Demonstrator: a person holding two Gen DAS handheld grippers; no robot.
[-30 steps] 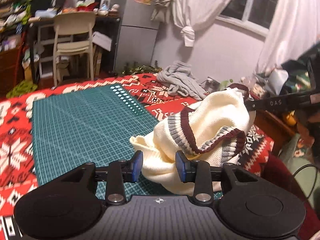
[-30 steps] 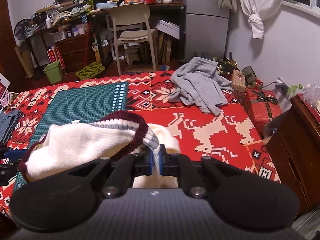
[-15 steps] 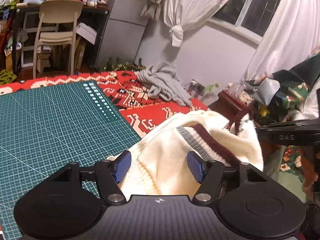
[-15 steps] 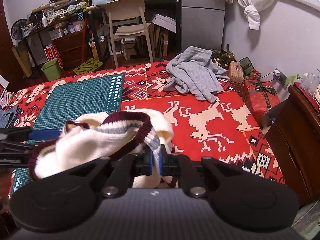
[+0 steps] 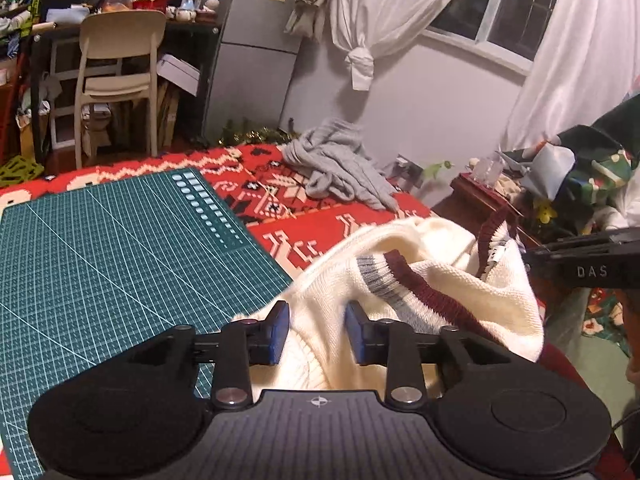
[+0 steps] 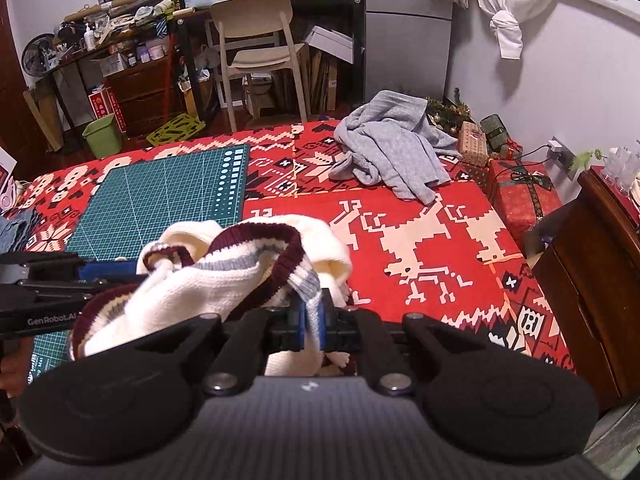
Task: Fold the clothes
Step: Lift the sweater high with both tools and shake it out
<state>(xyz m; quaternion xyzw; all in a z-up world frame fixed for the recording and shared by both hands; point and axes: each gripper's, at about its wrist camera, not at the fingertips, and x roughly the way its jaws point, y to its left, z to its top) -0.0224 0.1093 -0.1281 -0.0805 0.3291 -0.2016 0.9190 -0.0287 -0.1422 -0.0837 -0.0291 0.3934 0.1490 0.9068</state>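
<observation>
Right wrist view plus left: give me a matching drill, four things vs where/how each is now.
Things:
1. cream sweater
2. grey sweater
3. green cutting mat
4. left gripper

States:
A. crumpled at the far end of the red blanket
B. flat on the blanket, nothing gripping it
C. open, fabric between its fingers
D. striped hem pinched by the right gripper

Pairs: 1-D, 2-A, 3-B, 4-C

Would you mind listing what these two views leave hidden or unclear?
- Right wrist view: right gripper pads, mostly wrapped by the sweater hem.
- Left wrist view: lower sweater, behind the left gripper body.
- Both views: sweater's overall shape, bunched.
- Right wrist view: denim, cut off at the left edge.
</observation>
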